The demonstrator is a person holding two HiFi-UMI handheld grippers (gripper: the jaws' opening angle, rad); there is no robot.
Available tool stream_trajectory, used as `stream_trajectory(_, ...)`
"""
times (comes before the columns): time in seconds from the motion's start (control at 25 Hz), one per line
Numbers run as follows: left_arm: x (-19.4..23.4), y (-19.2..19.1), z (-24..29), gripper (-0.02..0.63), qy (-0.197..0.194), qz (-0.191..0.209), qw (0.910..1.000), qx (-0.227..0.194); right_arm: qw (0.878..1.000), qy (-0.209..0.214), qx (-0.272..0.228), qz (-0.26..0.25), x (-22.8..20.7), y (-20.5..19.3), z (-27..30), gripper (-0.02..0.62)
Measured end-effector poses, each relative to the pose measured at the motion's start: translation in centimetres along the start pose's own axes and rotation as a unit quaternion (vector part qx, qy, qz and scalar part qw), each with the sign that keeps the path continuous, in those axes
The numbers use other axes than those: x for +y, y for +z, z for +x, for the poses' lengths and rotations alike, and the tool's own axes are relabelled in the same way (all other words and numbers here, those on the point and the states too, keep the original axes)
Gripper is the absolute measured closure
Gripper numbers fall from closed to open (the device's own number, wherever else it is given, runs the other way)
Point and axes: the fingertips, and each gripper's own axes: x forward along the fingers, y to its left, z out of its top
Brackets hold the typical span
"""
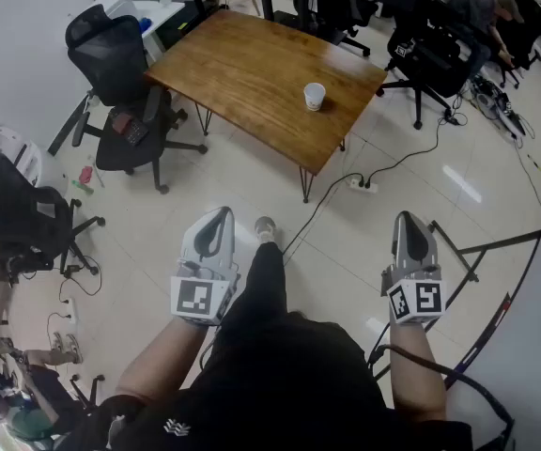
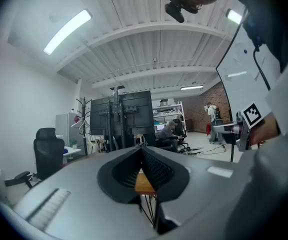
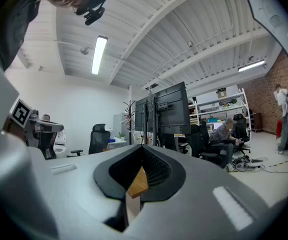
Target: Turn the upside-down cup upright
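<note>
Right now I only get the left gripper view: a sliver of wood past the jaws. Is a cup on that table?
Observer: Yes. The head view shows one white cup on the wooden table, near the edge on that view's right.
Operator: Reachable?
Observer: No. The left hand-held gripper and right hand-held gripper are over the floor, well short of the table.
Operator: Right one holding anything?
Observer: No. Its own view shows the jaws shut and empty.

The right gripper (image 3: pixel 142 150) holds its jaws together, empty, with a wooden table (image 3: pixel 138 182) beyond.
</note>
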Motion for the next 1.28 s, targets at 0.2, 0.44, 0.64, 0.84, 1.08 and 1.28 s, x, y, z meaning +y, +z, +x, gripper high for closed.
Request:
stream_trajectory(0.2,3.1,-2.3,6.5,0.606,-0.037,-0.001,0.9992,0.013,0.999,-0.04,-0.002,-0.003,-2.1,-0.3,6.0,0.594)
stream_trajectory(0.44,9.1,0.7,17.3,0.606,-0.067,-0.012,0.9976,-0.009,0.998,-0.053,0.009,-0.014,-3.4,0.5,16.4,0.594)
stream_trajectory(0.64,13.0,2.8,26.1,0.606,-0.092,0.002,0.9955,-0.026,0.998,-0.015,0.048,-0.035,-3.1,-0.9,25.7,0.594)
stream_trajectory(0.84,16.1,4.5,31.3,0.606,-0.064,0.002,0.9972,-0.039,0.98,0.1,0.138,-0.106,-1.7,-4.4,30.6,0.594)
stream_trajectory(1.08,17.7,2.8,33.2,0.606,-0.036,0.013,0.9992,-0.01,0.972,0.103,0.19,-0.097,-4.7,-9.0,35.9,0.594)
stream_trajectory(1.28,16.8,2.6,32.7,0.606,-0.008,0.029,0.9995,-0.003,0.968,0.138,0.206,-0.038,-4.7,-12.6,38.9,0.587)
